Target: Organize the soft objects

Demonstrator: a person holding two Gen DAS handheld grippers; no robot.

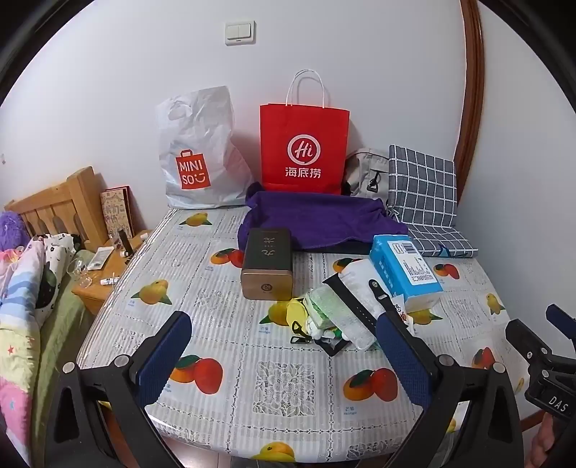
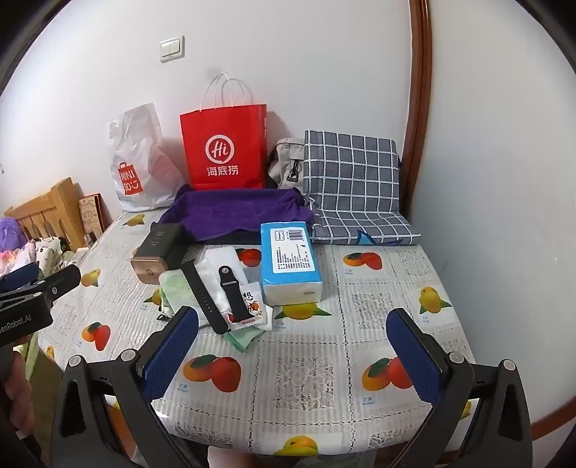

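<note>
Room: white wall point(image 1: 108, 108), switch point(image 1: 240, 32), brown door frame point(image 1: 471, 90) at right.
Surface: table point(image 2: 306, 378) under a fruit-print cover.
Far row against the wall: white bag point(image 1: 196, 151), red bag point(image 1: 304, 147), grey bag point(image 1: 365, 172) mostly hidden, checked cushion point(image 2: 352, 180). A purple cloth point(image 1: 316, 219) lies in front of the red bag.
Centre: dark box point(image 1: 268, 262), blue tissue pack point(image 2: 289, 257), black watch strap point(image 2: 234, 291) over a heap of small packets point(image 1: 334, 313); the lower items in it are hard to make out.
Left: bed point(image 1: 21, 306) and nightstand point(image 1: 97, 273), cut off by the edge.
Left gripper point(image 1: 284, 356) and right gripper point(image 2: 295, 356): near edge, jaws wide apart, nothing between them.
</note>
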